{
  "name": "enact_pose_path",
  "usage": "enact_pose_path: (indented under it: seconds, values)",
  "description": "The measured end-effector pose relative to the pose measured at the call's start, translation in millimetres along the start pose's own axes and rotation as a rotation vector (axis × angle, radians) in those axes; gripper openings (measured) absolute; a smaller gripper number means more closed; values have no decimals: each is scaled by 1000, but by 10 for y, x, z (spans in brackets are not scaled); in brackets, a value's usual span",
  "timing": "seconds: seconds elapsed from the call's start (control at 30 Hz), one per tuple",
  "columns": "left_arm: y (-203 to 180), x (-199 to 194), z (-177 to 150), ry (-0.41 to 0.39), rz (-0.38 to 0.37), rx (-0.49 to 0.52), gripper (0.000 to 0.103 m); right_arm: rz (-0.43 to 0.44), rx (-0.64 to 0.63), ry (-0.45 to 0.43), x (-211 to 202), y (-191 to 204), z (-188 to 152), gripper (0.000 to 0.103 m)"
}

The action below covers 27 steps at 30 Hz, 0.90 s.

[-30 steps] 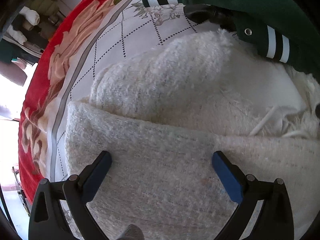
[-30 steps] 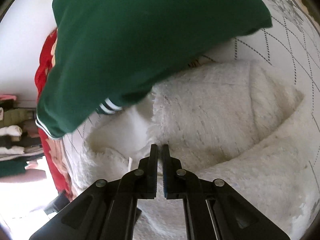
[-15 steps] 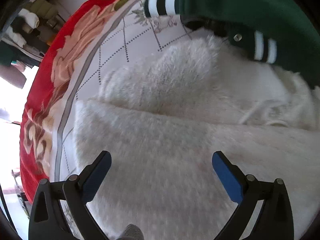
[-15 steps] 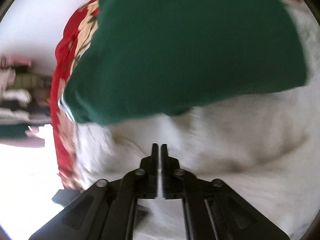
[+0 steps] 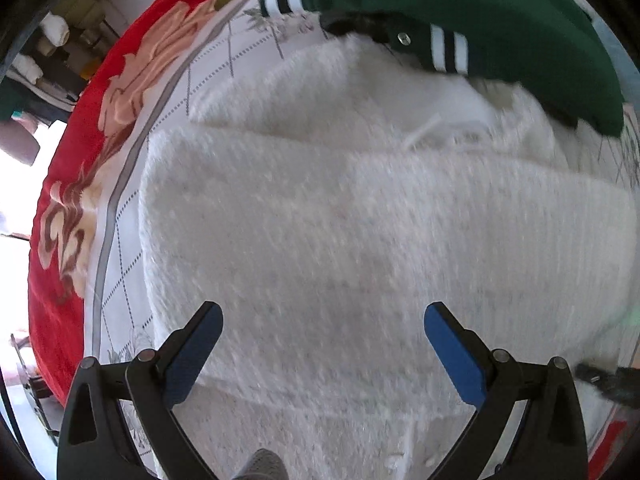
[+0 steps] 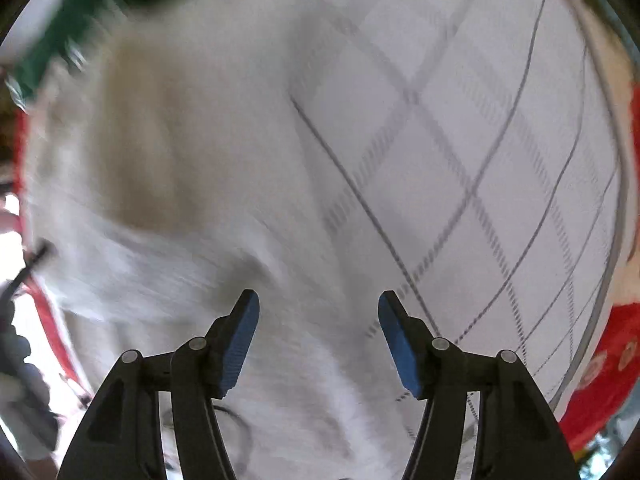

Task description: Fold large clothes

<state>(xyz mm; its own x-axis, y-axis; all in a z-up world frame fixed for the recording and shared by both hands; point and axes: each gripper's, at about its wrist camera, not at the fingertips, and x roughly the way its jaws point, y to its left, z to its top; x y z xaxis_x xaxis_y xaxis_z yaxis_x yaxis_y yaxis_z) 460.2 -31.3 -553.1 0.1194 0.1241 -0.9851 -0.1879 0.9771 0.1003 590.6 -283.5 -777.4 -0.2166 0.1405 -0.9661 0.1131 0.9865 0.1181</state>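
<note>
— Left gripper (image 5: 320, 320)?
— Spread wide, blue pads apart, holding nothing, poised over the fluffy white knitted sweater (image 5: 360, 220).
— And the right gripper (image 6: 318, 320)?
— Parted too, nothing between the pads; blurred view, hanging above the sweater's edge (image 6: 168, 200).
— Where is the sweater lying?
— Folded, flat on the white quilted bedspread with dotted diamond lines and a red floral border (image 5: 224, 64).
— Anything on it?
— Dark green jacket with white-striped cuffs (image 5: 480, 20), overlapping the far edge; white drawstring (image 5: 428, 130) just beside.
</note>
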Motion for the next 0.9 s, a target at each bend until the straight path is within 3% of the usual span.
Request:
enact_pose_path:
  seconds: [0.03,0.1,0.13,0.17,0.27,0.47,0.57,0.63,0.77,0.9]
  values:
    - [-19,-10,-34,1,3,8,103,1,-7,31,156,-14,-63,62]
    - [-46,-26,-108,6,13,28,103,-11,-19,-44,148,9,-160,51]
    - [-46,-36,-135,7,14,32,103,20,0,-62,114,3,-220,17]
    - [-39,-43,-157,8,17,36,103,85,50,-48,113,-50,-286,6]
    - [-40,-91,-258,16,18,48,103,148,174,-47,148,-149,-542,5]
    - [-37,-136,-415,24,13,68,103,312,411,59,360,-327,-1306,6]
    - [-61,-114,-490,34,5,73,103,367,439,117,515,-384,-1654,7]
    - [-75,-107,-532,43,-4,76,103,333,405,109,483,-368,-1766,11]
    - [-193,-140,-682,47,-24,104,103,261,351,3,223,-290,-1767,36]
    - [-408,-131,-851,51,-45,121,103,230,276,-86,0,-216,-1411,44]
